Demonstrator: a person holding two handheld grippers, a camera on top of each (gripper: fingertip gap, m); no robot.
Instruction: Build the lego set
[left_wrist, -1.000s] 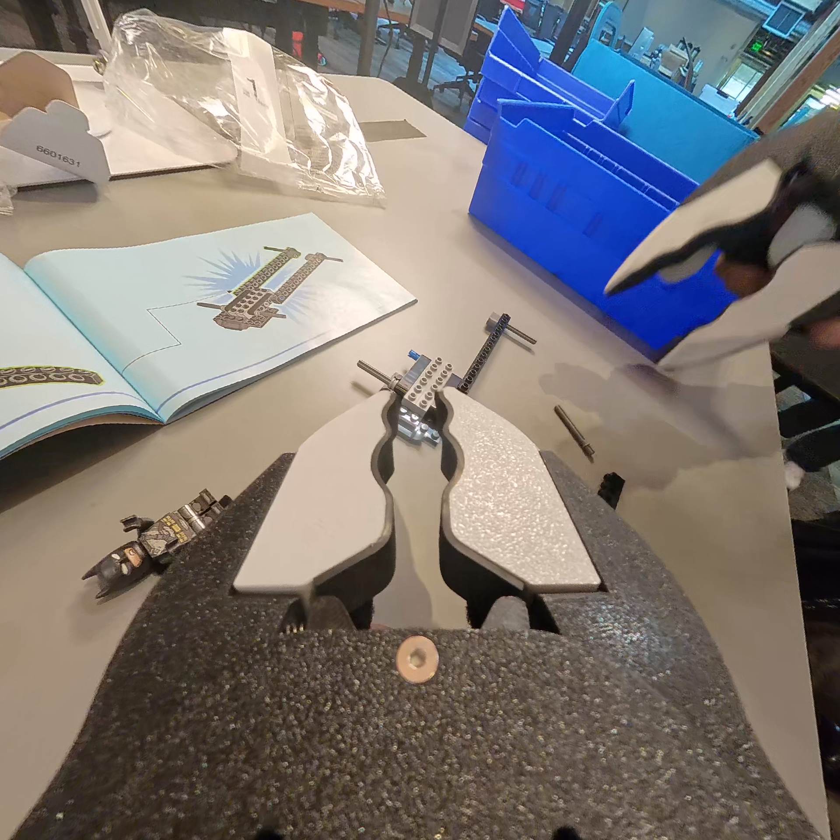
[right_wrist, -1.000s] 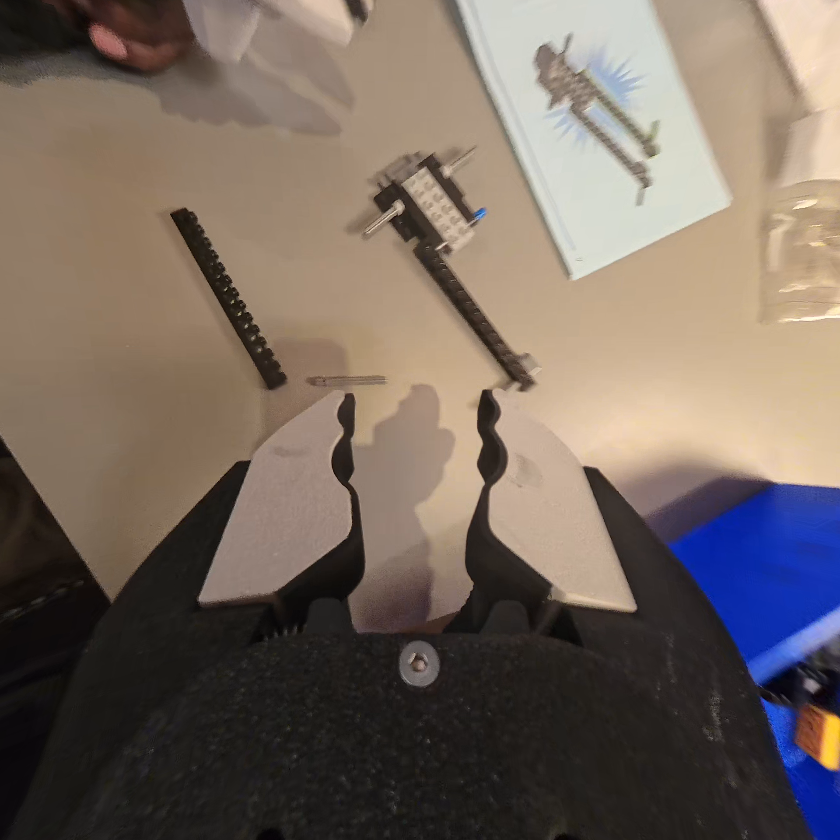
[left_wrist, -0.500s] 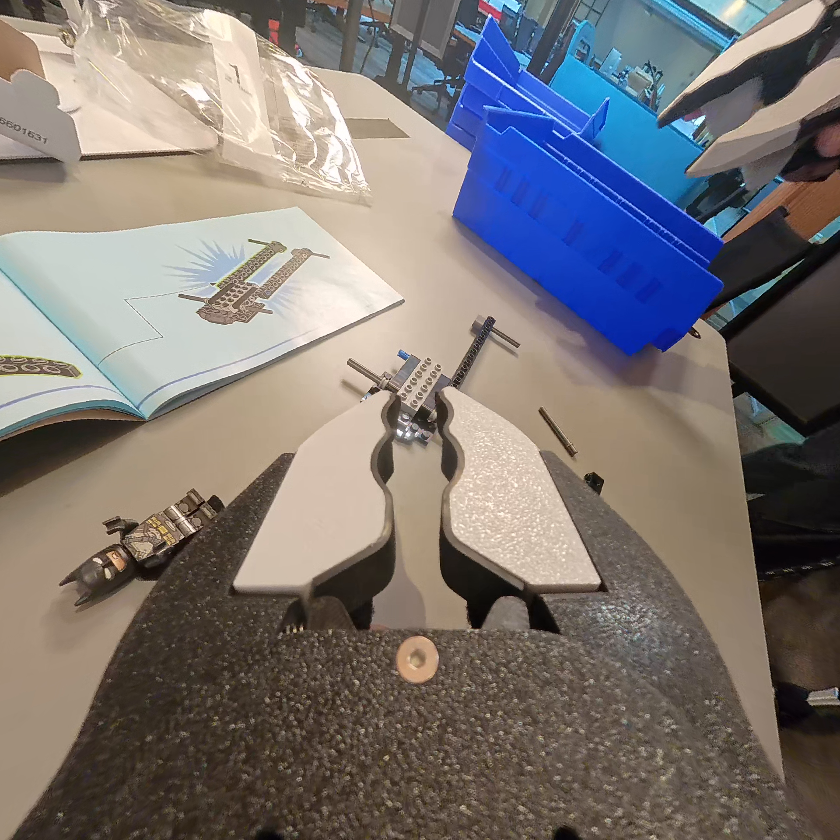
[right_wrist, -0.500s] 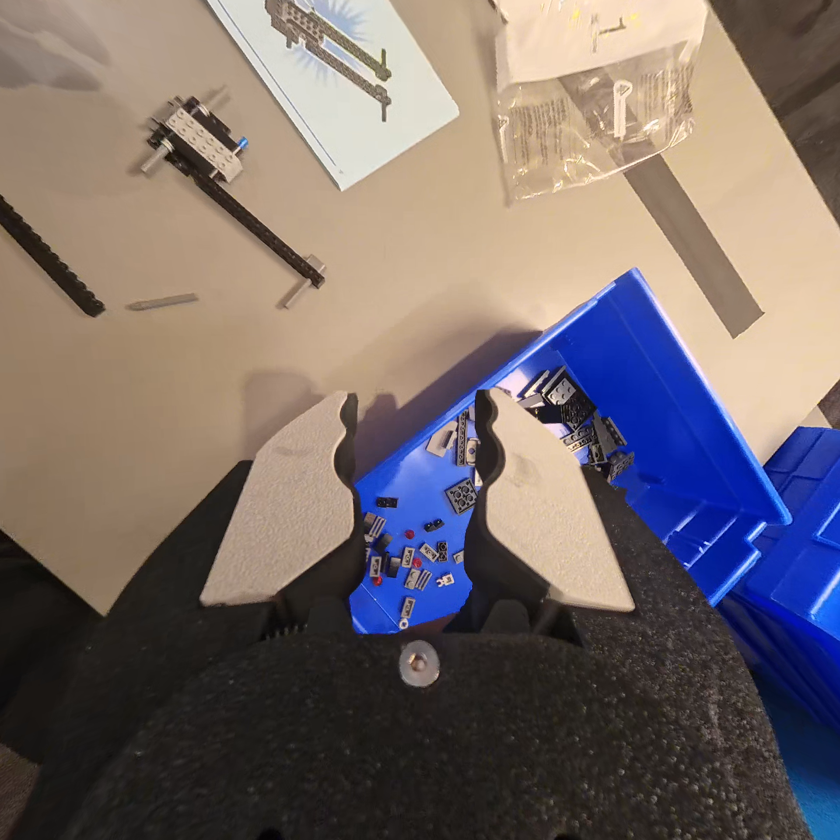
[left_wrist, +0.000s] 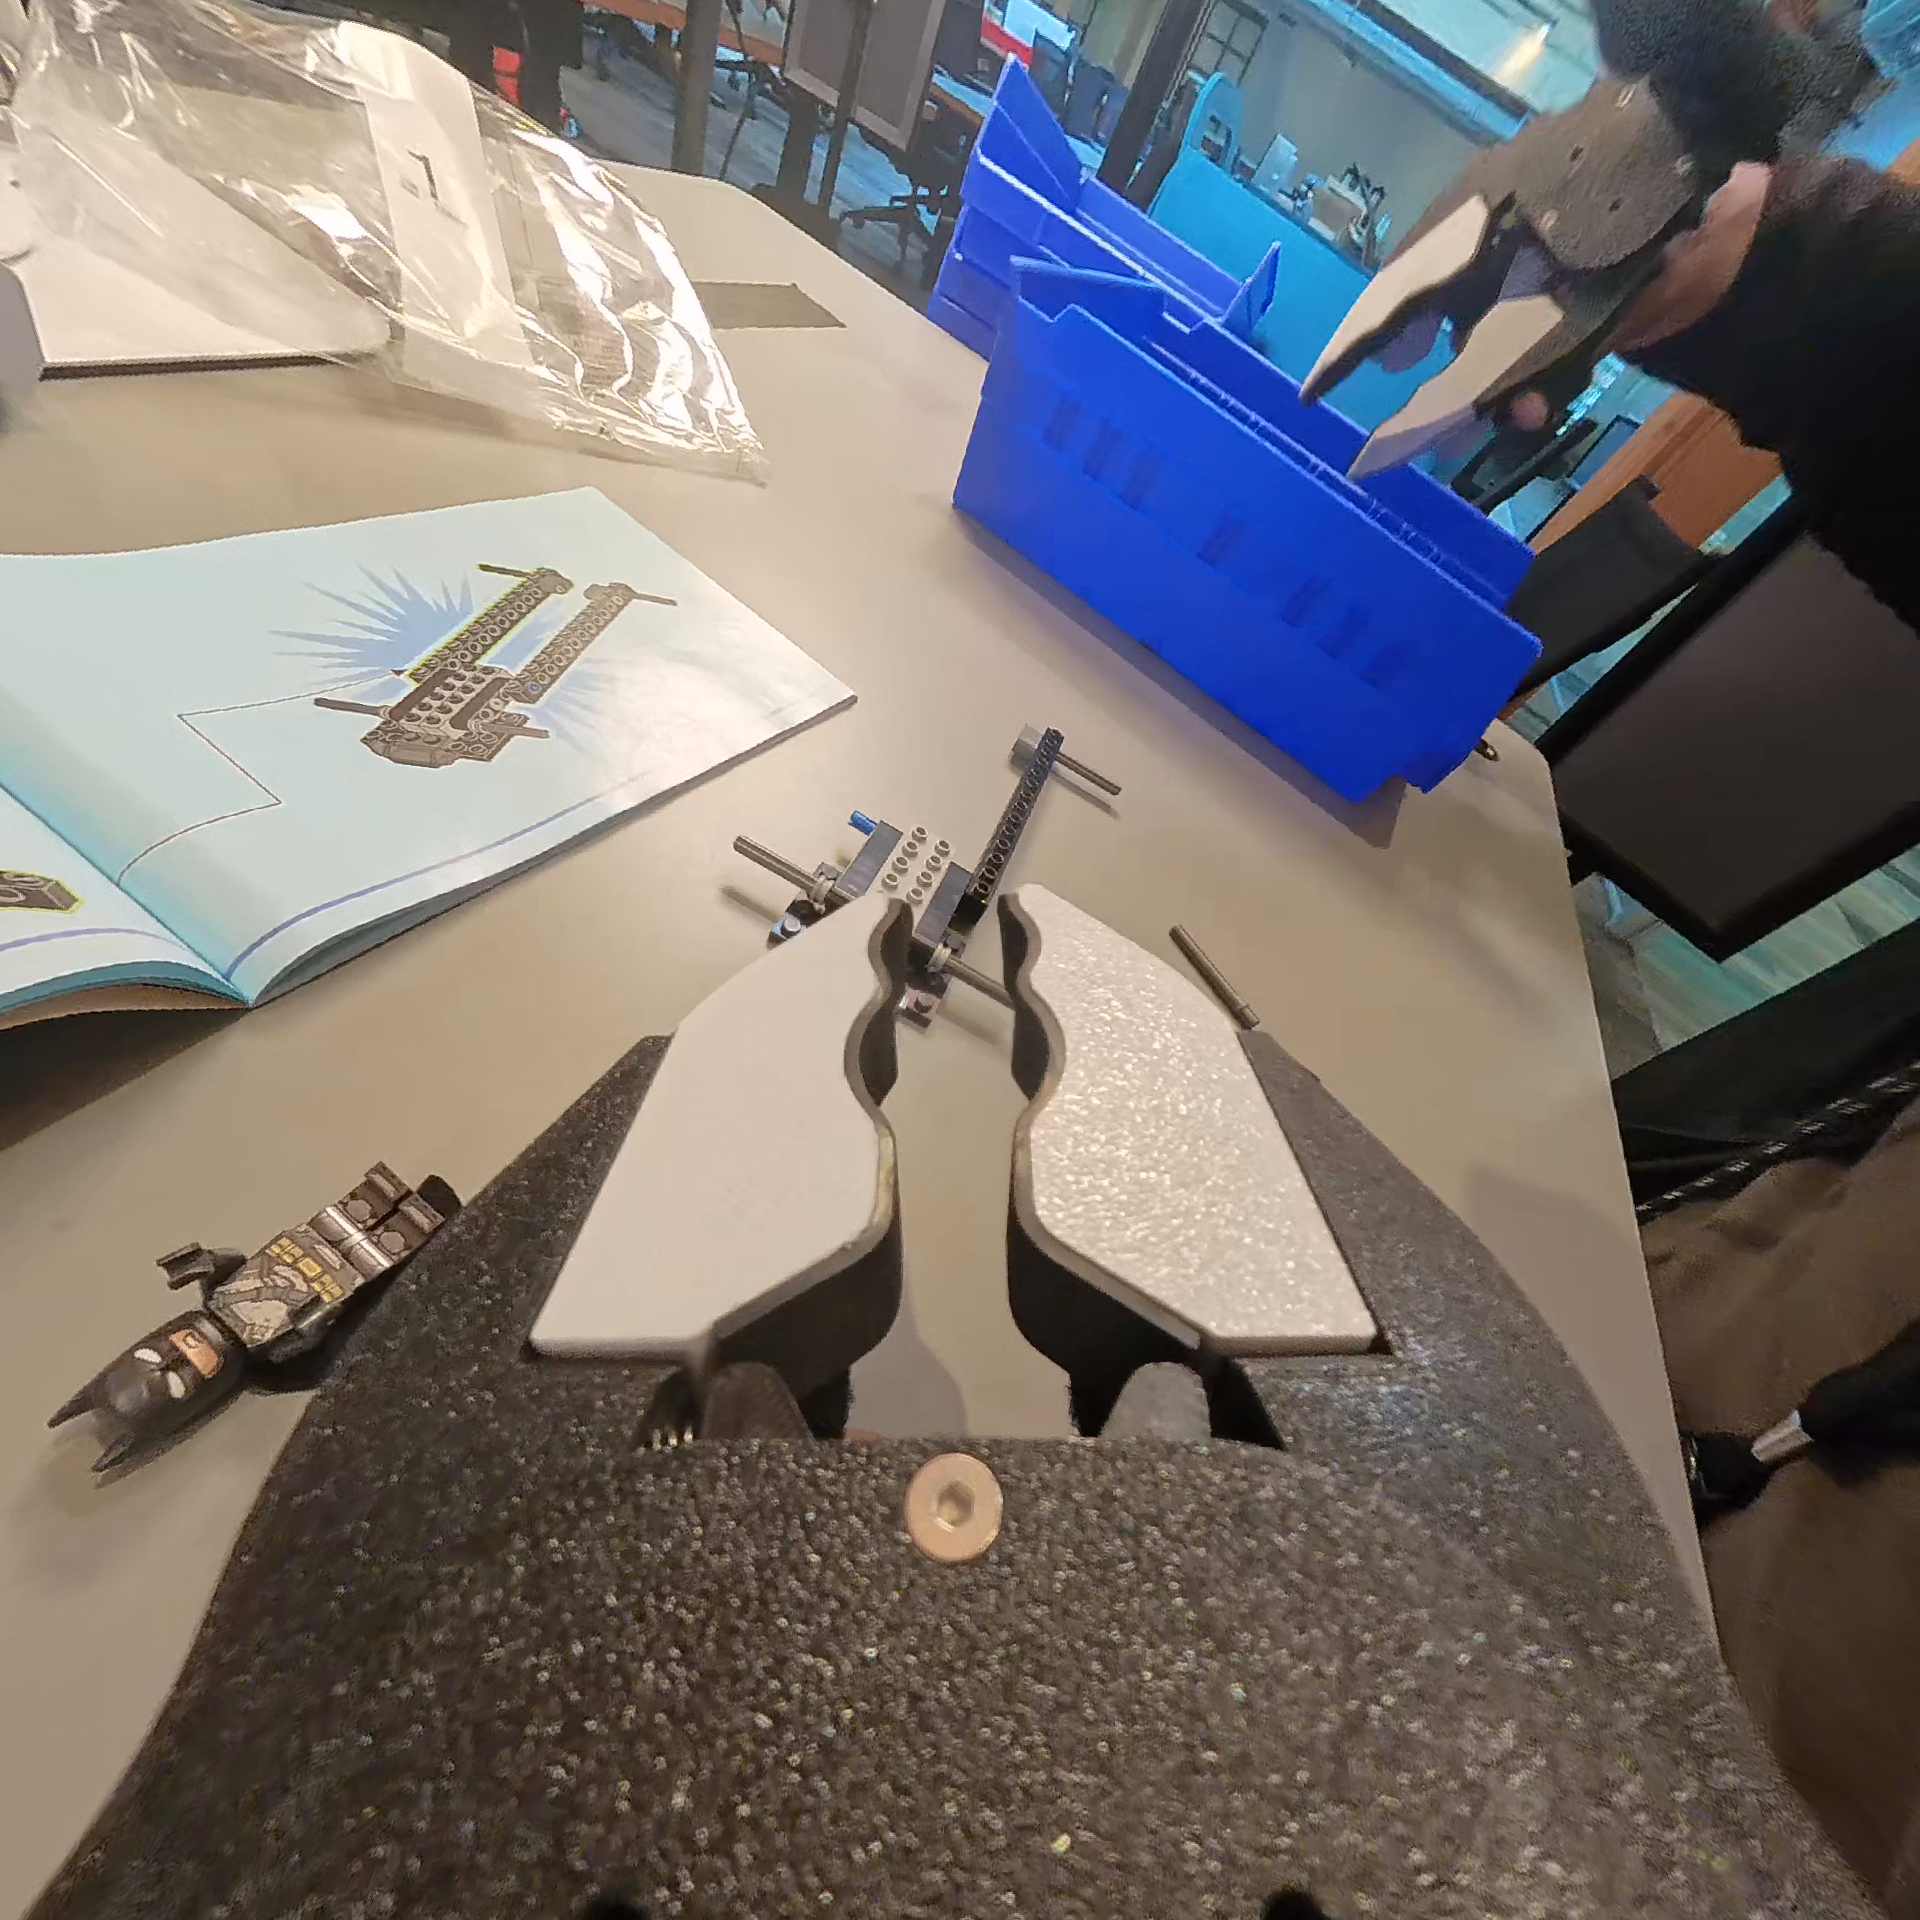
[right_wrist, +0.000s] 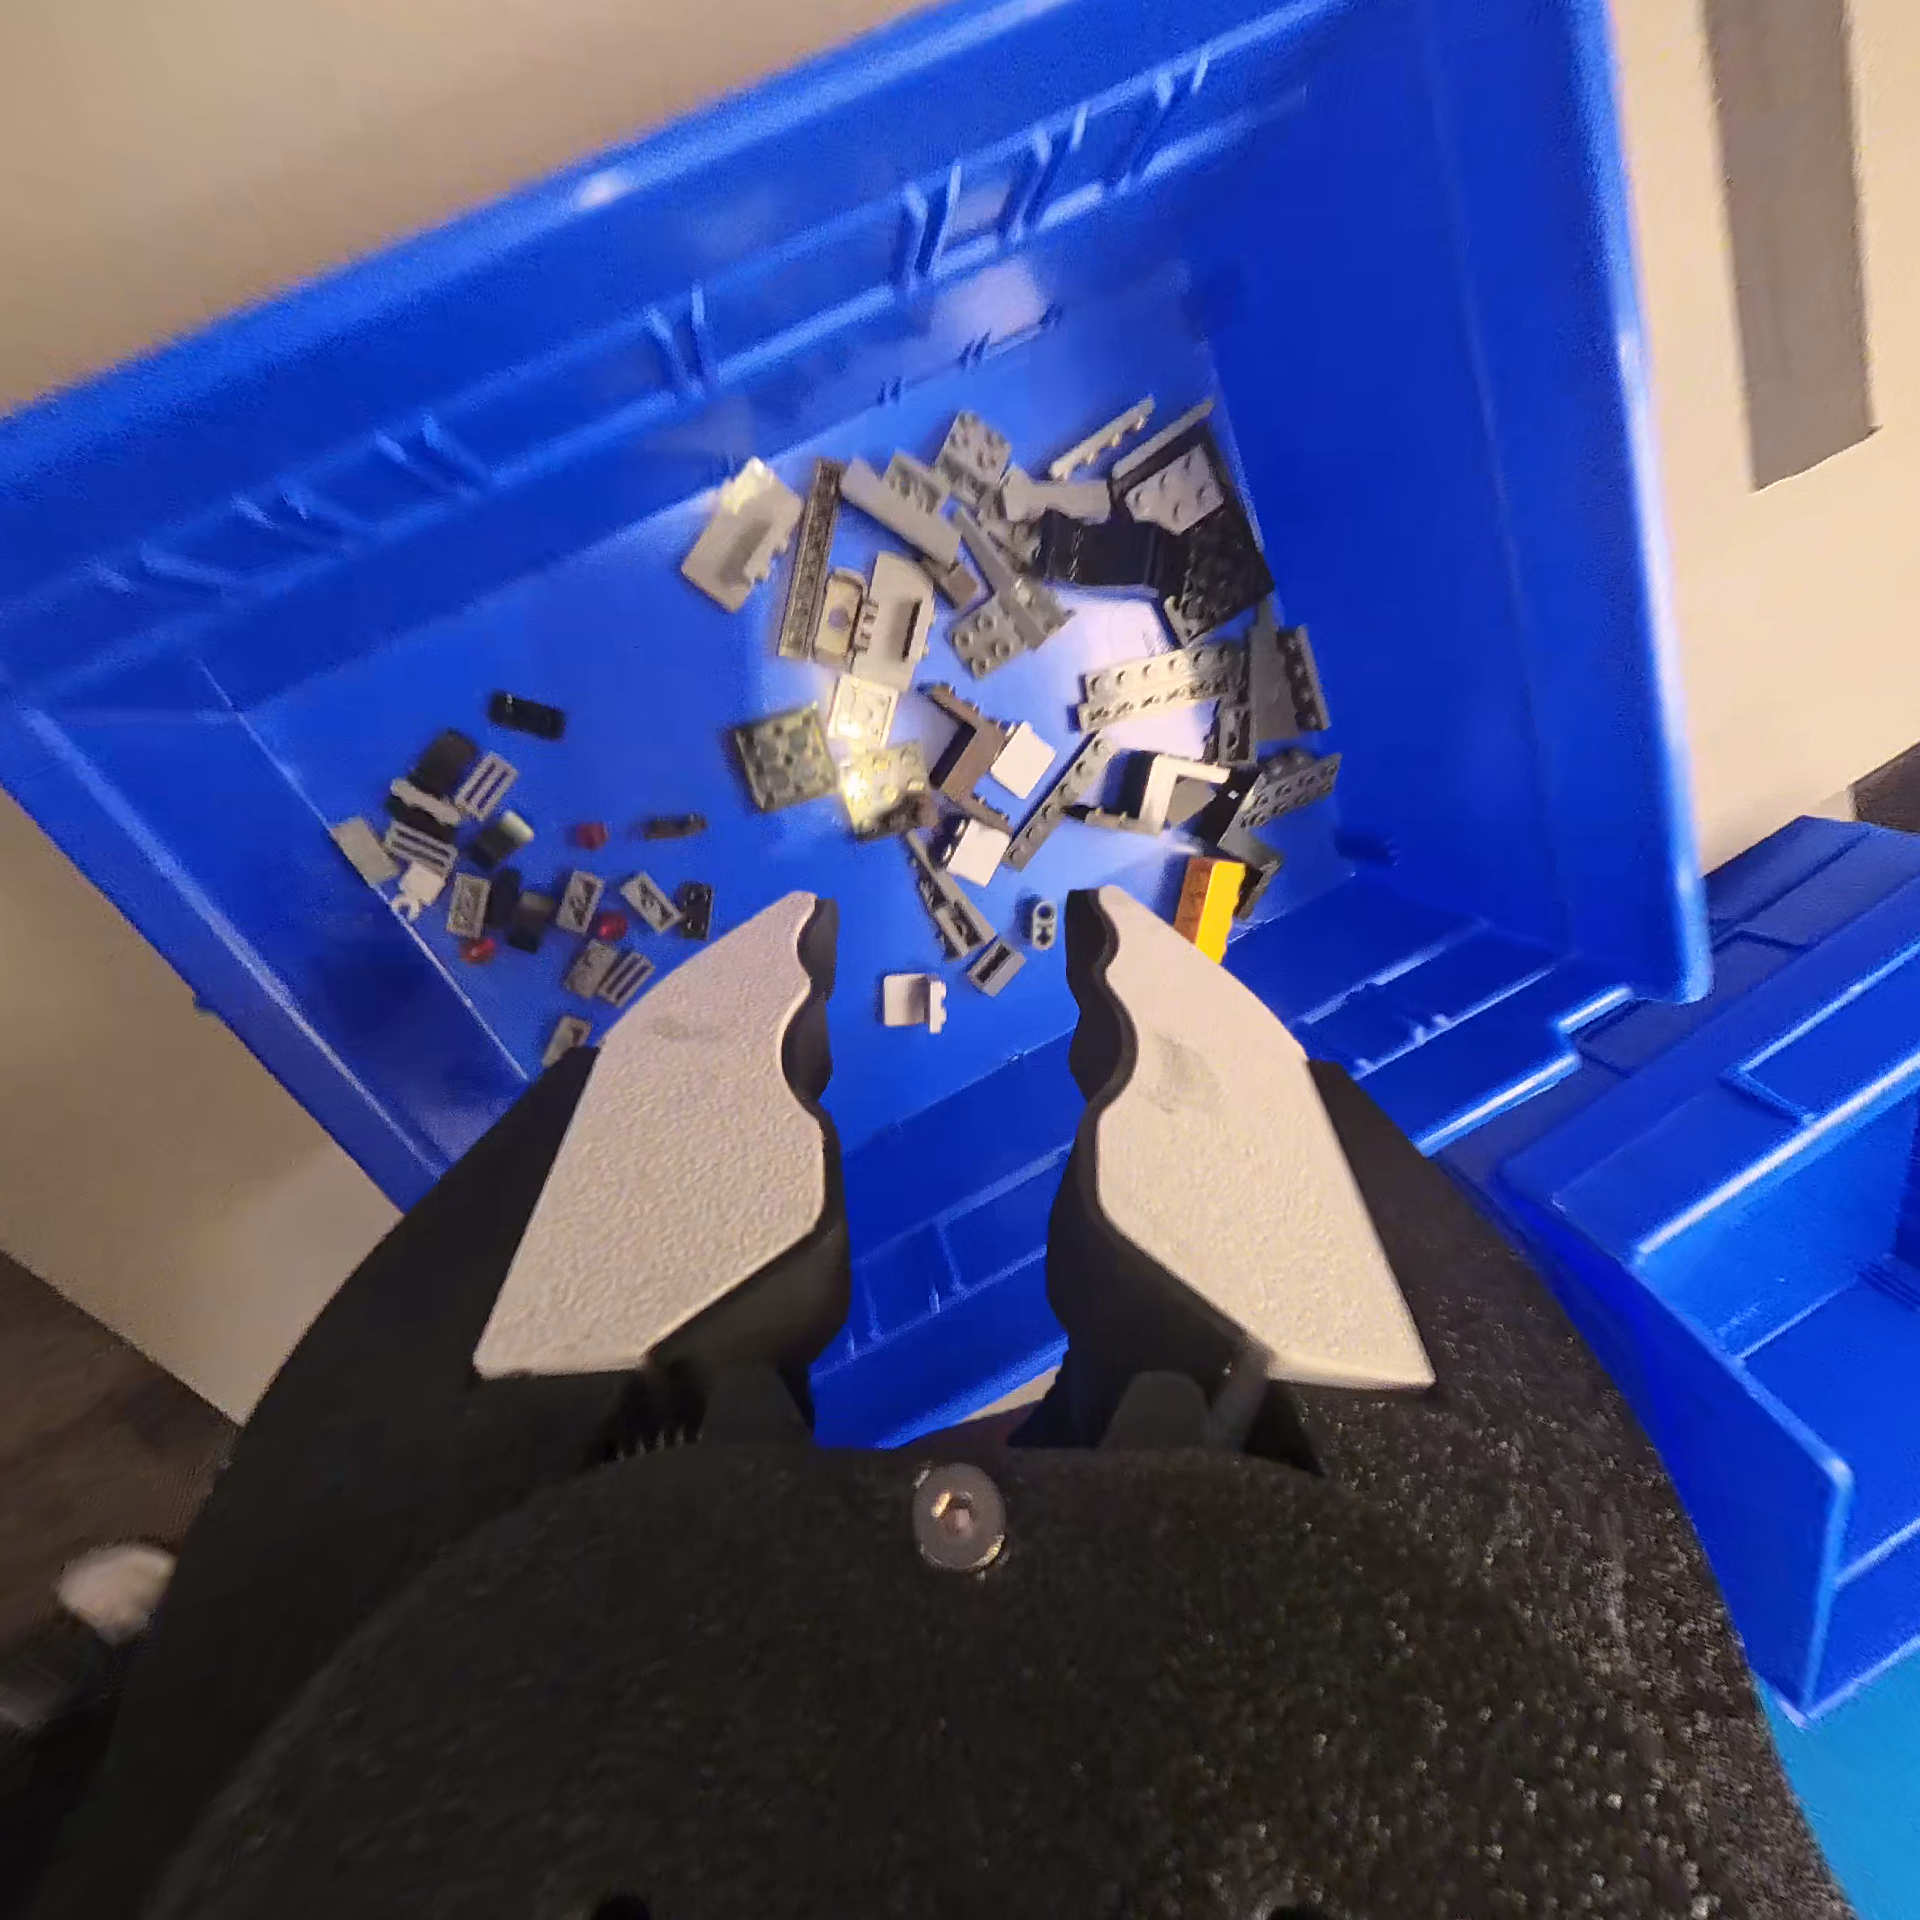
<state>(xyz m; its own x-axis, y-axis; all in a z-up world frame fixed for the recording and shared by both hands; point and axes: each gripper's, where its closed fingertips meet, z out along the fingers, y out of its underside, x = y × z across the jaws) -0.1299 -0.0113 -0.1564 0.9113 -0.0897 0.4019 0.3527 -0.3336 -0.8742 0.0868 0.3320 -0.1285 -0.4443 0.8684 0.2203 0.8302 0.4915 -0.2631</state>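
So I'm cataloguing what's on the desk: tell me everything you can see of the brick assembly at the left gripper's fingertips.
The brick assembly lies flat on the grey table, built of plastic bricks: a light grey studded plate flanked by dark blocks, a blue pin at its far corner, and grey axles sticking out sideways. A long black holed beam runs away from it, ending in a grey connector with another axle. Its near end lies between the left gripper's fingertips; whether they press on it is unclear. A loose dark axle lies apart, to the right.

Open-plan office or lab: desks and office chairs (left_wrist: 914, 197) beyond the grey table (left_wrist: 1351, 935), blue bins (left_wrist: 1226, 540) ahead right.
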